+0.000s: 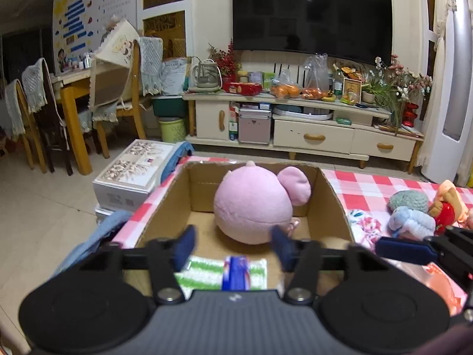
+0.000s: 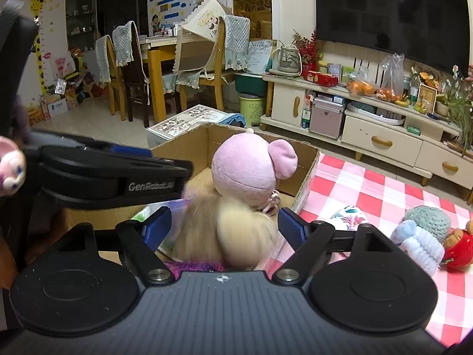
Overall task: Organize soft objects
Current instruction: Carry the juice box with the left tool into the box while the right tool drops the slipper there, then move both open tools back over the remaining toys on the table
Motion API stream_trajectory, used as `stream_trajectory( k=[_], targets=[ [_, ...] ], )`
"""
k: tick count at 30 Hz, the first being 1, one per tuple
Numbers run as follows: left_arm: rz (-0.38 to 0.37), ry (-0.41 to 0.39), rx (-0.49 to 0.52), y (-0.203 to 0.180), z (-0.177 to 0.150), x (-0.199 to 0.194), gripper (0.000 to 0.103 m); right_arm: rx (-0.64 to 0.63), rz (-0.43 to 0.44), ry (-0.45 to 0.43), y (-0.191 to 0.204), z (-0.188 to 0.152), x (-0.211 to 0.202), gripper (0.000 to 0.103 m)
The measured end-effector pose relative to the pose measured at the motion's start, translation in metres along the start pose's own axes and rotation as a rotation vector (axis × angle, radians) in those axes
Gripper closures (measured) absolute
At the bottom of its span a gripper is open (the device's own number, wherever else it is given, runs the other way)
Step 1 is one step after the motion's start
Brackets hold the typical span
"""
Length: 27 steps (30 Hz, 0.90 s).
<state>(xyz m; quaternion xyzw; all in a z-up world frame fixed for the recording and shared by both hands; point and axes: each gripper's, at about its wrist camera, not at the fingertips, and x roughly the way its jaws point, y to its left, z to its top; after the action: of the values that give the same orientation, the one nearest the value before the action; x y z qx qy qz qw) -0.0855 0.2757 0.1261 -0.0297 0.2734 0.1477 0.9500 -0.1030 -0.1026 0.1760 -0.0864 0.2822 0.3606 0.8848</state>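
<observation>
An open cardboard box [image 1: 331, 195] stands on the red checked tablecloth [image 1: 369, 186]. Inside it a round pink plush [image 1: 251, 204] leans at the back, and a green-and-white striped cloth with a blue wrapper [image 1: 221, 272] lies at the front. My left gripper [image 1: 233, 236] hovers open above that cloth, holding nothing. Over the box's near right corner, my right gripper [image 2: 224, 216] is open. A blond-haired doll [image 2: 230, 236] in a purple garment sits blurred between its fingers, and the pads are clear of it. The pink plush [image 2: 245, 171] is just beyond the doll.
Loose on the cloth to the right lie a floral cloth [image 2: 350, 216], a grey-green knitted piece [image 2: 428, 219], a pale blue fluffy item [image 2: 419, 245] and a red-dressed toy [image 2: 458, 248]. A small pink plush face [image 2: 10, 162] shows at far left. Boxes [image 1: 133, 174] stand on the floor to the left.
</observation>
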Motion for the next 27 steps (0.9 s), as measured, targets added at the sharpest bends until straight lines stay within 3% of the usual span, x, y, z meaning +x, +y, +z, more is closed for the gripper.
stream_trajectory(
  k=[5,9,27],
  targets=[
    [-0.003,-0.021,0.016,-0.006,0.003,-0.005,0.012,0.019,-0.024,-0.013,-0.007,-0.002,-0.017,0.003],
    [-0.016,-0.024,0.037,-0.014,0.004,-0.007,0.007,0.052,-0.056,-0.026,-0.014,-0.008,-0.035,0.002],
    [-0.069,-0.017,0.112,-0.056,0.002,-0.011,0.001,0.188,-0.16,-0.045,-0.042,-0.028,-0.061,0.0]
  ],
)
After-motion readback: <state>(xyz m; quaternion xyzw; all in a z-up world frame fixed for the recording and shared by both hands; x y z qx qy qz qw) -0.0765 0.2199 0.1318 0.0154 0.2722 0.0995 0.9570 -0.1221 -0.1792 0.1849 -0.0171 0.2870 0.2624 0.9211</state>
